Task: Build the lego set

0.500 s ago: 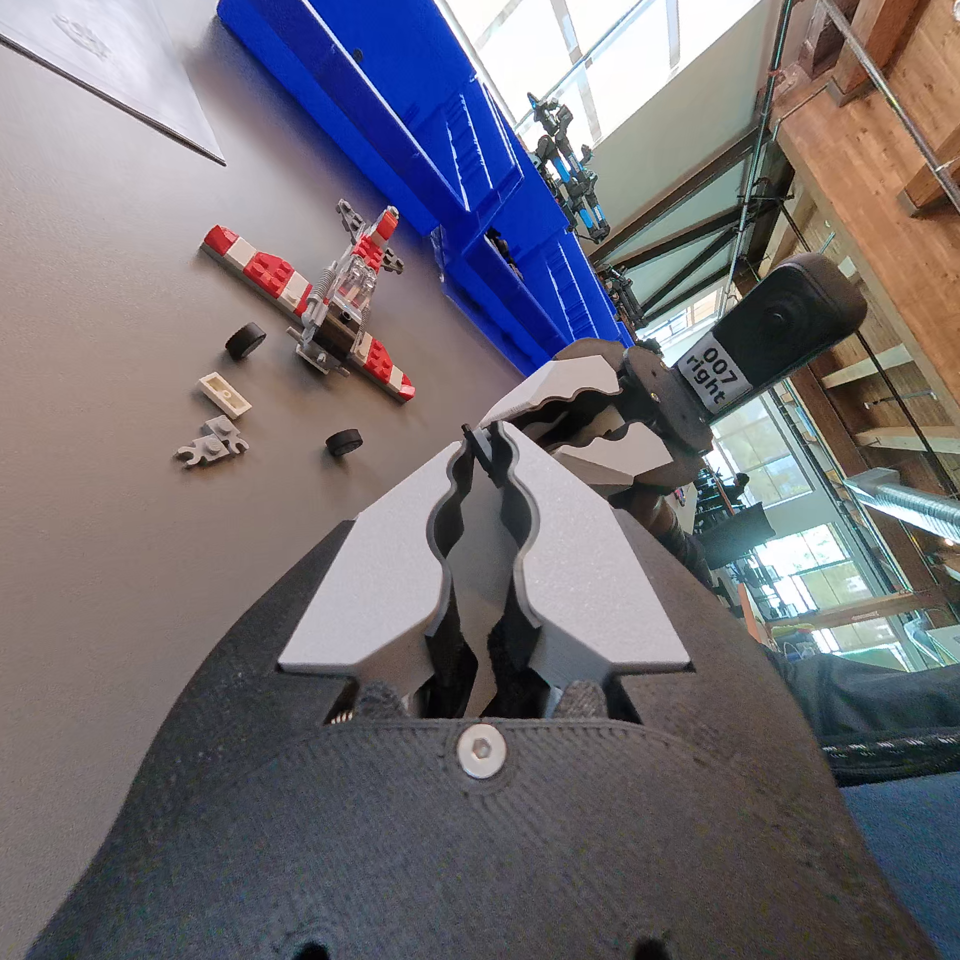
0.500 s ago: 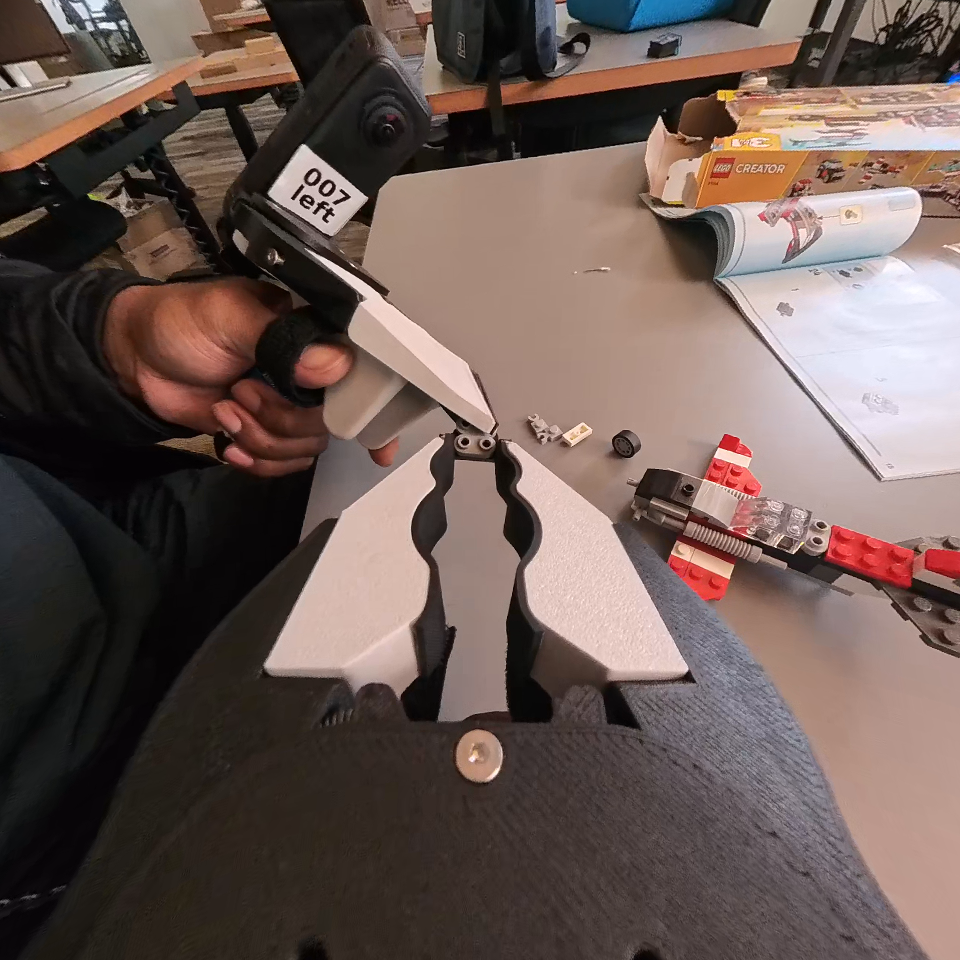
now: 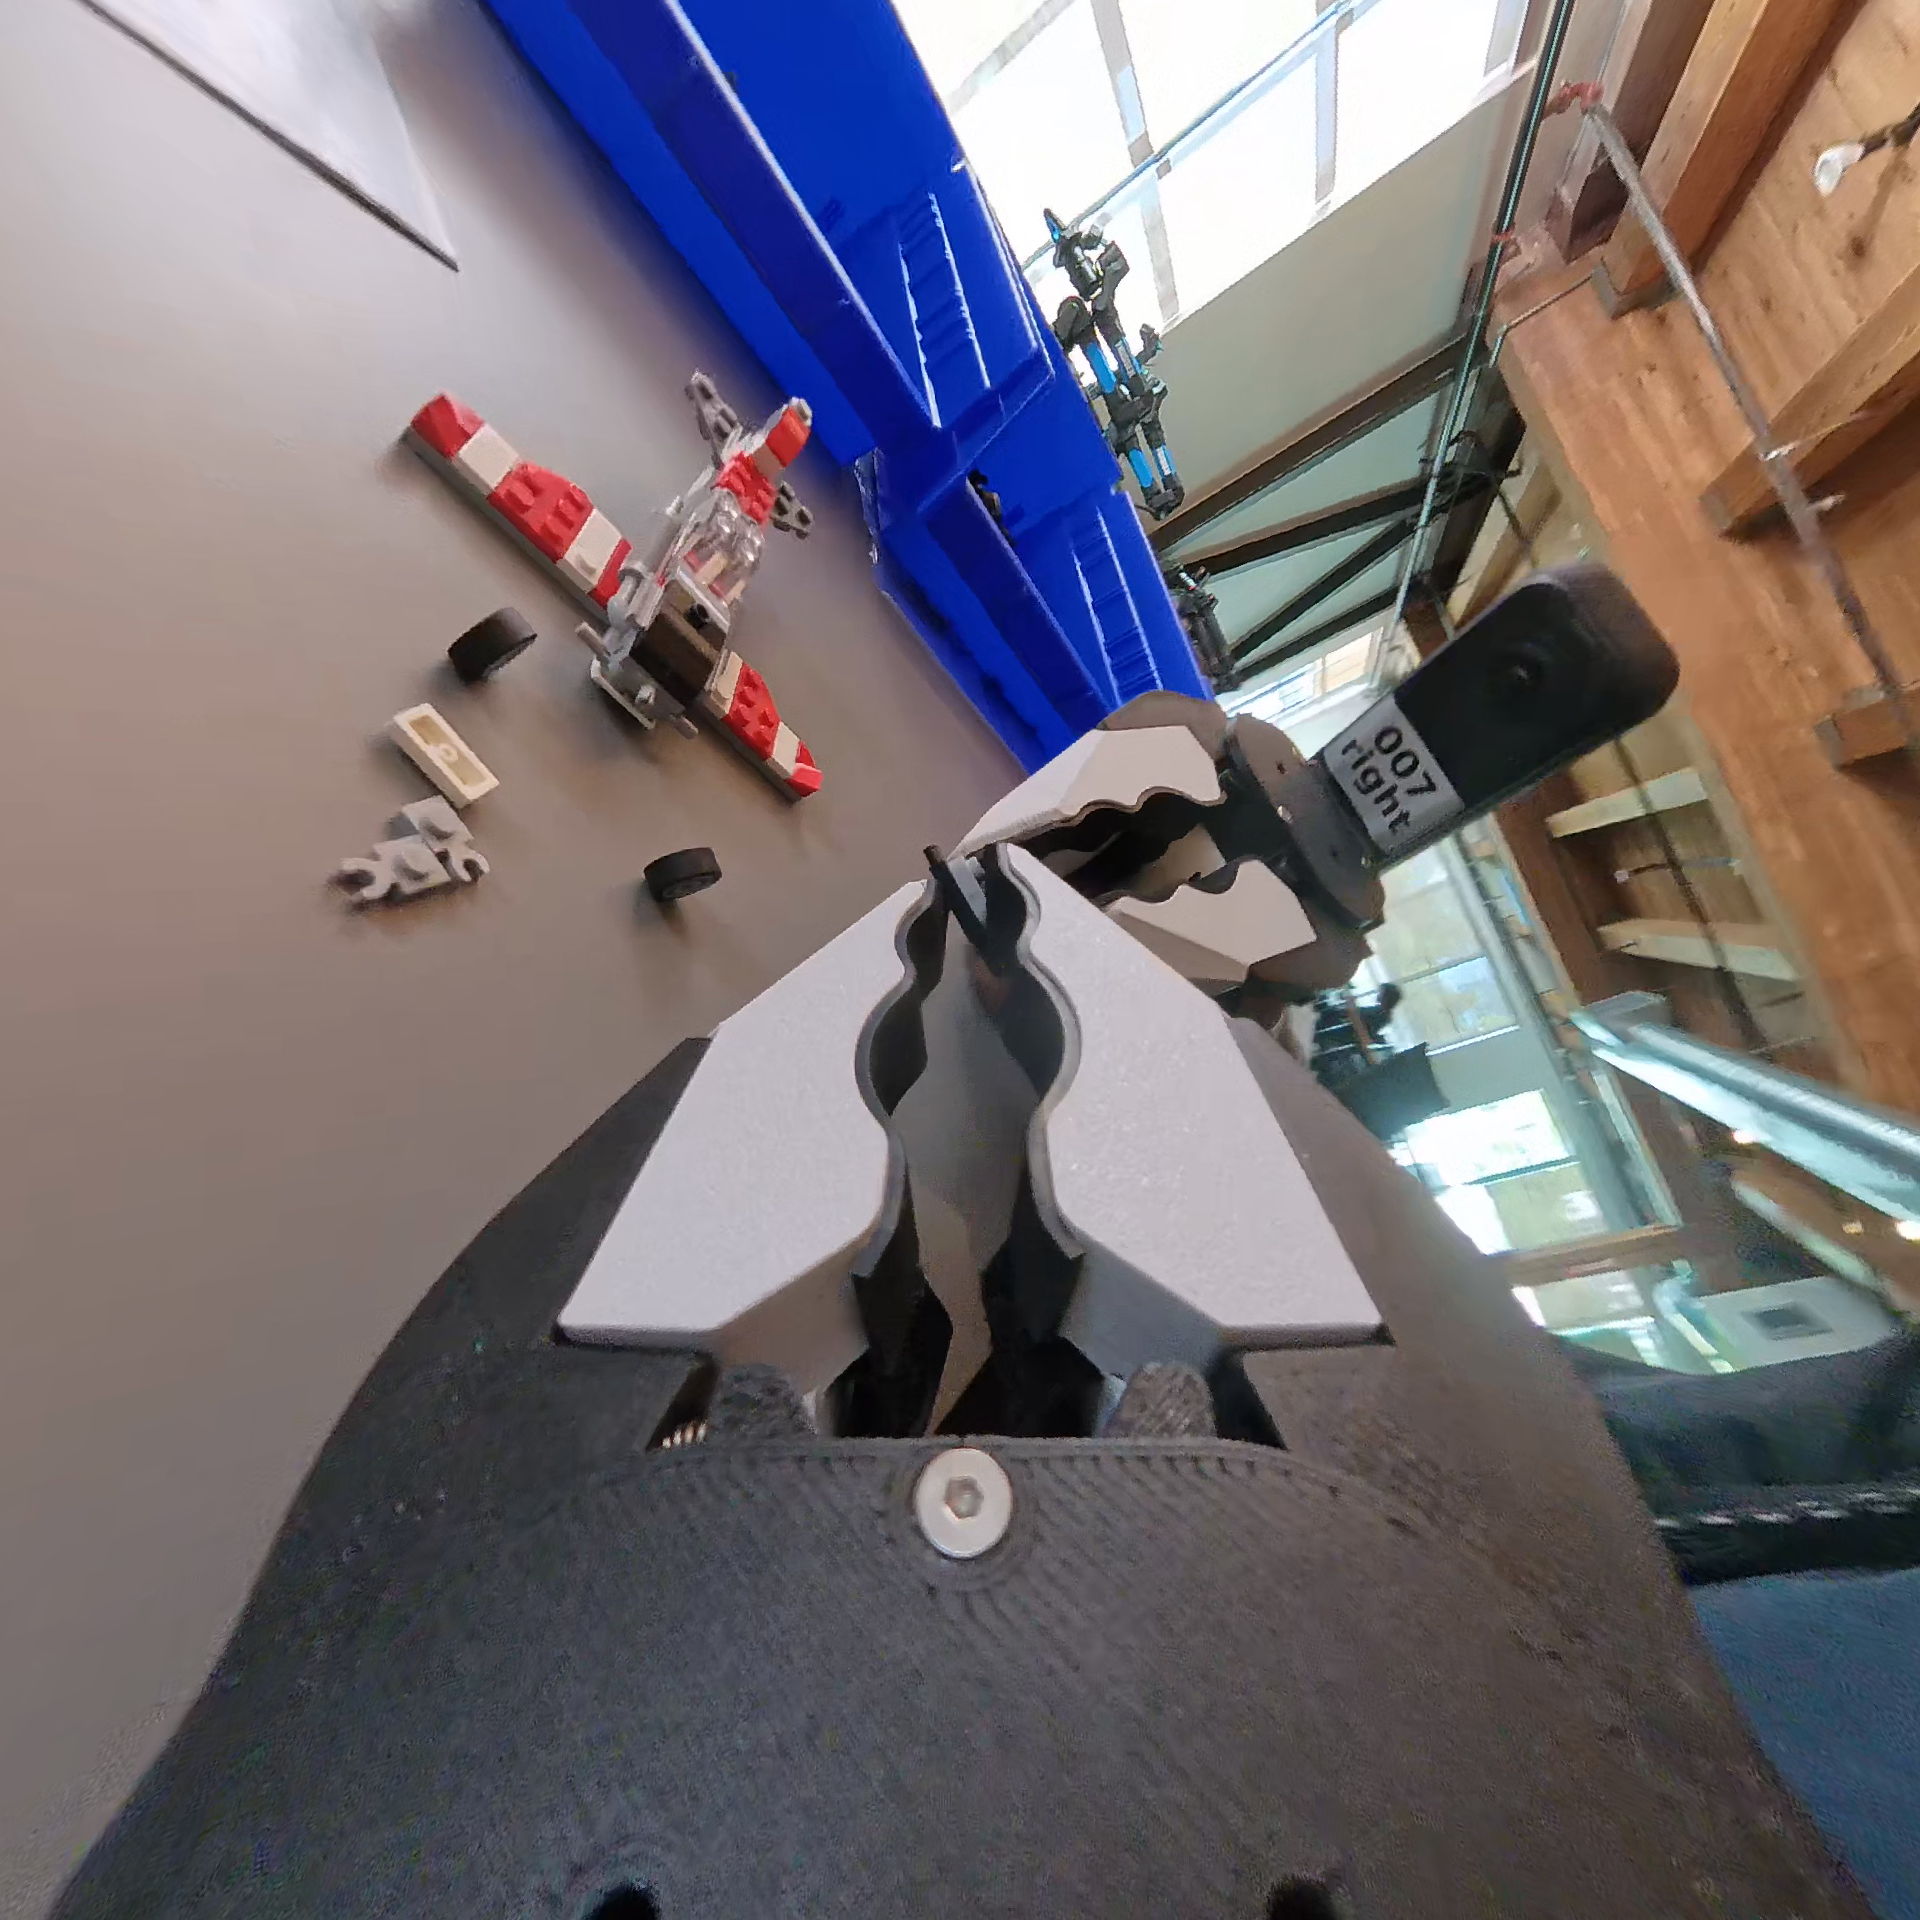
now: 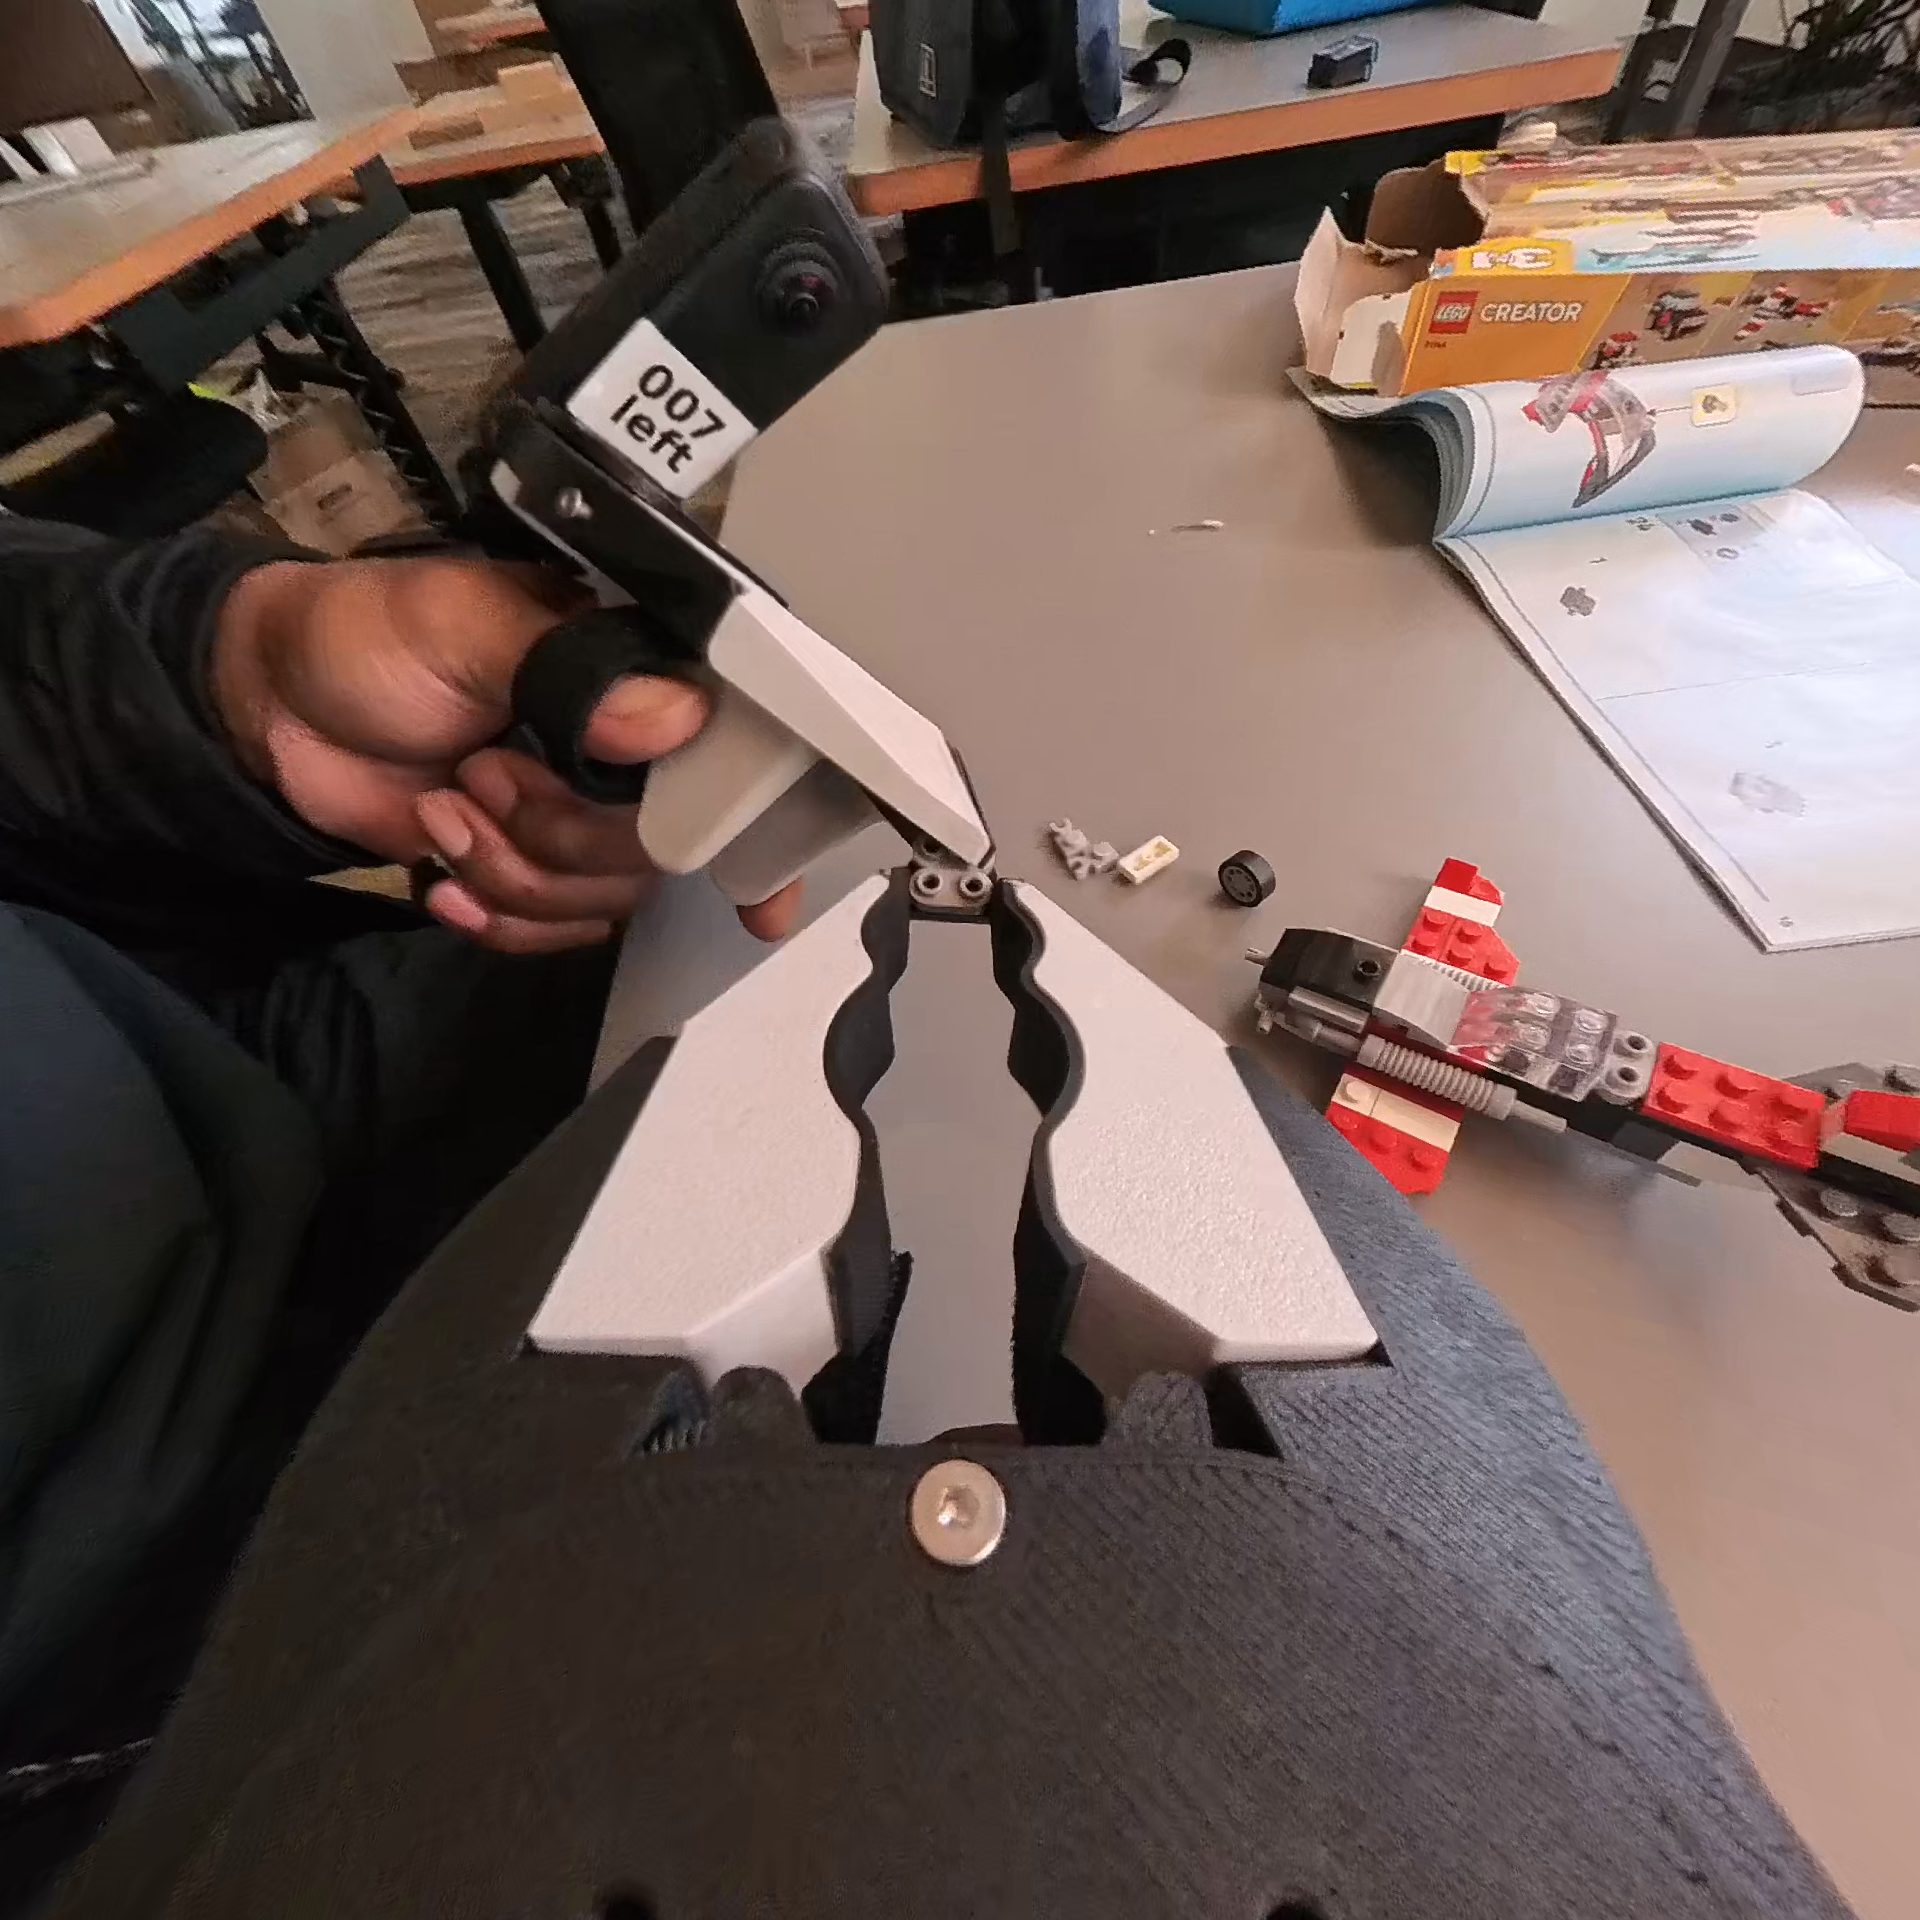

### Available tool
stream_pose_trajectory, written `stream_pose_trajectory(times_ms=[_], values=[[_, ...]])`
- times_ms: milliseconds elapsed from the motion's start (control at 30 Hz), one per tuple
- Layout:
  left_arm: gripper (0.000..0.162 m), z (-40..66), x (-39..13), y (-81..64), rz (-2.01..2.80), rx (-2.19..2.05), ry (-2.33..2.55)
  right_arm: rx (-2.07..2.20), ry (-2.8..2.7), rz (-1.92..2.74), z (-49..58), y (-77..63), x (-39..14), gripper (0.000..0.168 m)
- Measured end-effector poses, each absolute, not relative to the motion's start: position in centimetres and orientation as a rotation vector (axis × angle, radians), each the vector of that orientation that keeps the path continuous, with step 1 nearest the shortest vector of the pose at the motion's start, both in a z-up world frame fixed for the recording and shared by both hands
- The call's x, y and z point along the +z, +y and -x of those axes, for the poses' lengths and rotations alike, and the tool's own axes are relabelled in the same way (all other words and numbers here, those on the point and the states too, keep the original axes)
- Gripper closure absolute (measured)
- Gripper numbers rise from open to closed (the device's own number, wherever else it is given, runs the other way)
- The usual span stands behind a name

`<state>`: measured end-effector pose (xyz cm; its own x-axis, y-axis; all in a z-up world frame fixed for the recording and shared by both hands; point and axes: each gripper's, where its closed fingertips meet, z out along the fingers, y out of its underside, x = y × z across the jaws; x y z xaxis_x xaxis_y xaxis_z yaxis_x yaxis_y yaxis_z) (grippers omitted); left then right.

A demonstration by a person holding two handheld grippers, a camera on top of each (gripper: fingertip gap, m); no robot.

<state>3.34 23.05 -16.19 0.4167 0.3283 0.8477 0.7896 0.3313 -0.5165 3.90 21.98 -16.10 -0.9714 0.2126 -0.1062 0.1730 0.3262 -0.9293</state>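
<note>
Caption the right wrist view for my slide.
Both grippers pinch a small grey piece together above the table, plane alongside.

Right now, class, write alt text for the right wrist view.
The right gripper pinches a small grey plate while the left gripper meets it from above. A red-and-white plane lies on the grey table.

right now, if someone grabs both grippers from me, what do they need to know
Right gripper: shut on a small grey plate, held above the table edge.
Left gripper: shut on a thin dark piece, tip touching that plate.
On the table: part-built red and white plane, two black wheels, a white tile, grey clip pieces, the open booklet.
Done: plane body and wings. Left: join the held pieces, fit the loose parts.
</note>
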Motion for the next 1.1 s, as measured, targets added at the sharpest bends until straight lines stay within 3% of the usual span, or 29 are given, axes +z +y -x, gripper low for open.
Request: stream_pose_trajectory(times_ms=[400,1100], values=[[0.149,-3.46,-16.32,22.58,0.940,-0.733,-1.308,1.551,-2.386,0.315,-3.29,21.80,-16.65,0.152],[0.152,-3.08,-16.20,22.26,1.072,-0.487,-1.275,1.325,-2.341,0.154,-3.24,21.39,-16.43,0.152]])
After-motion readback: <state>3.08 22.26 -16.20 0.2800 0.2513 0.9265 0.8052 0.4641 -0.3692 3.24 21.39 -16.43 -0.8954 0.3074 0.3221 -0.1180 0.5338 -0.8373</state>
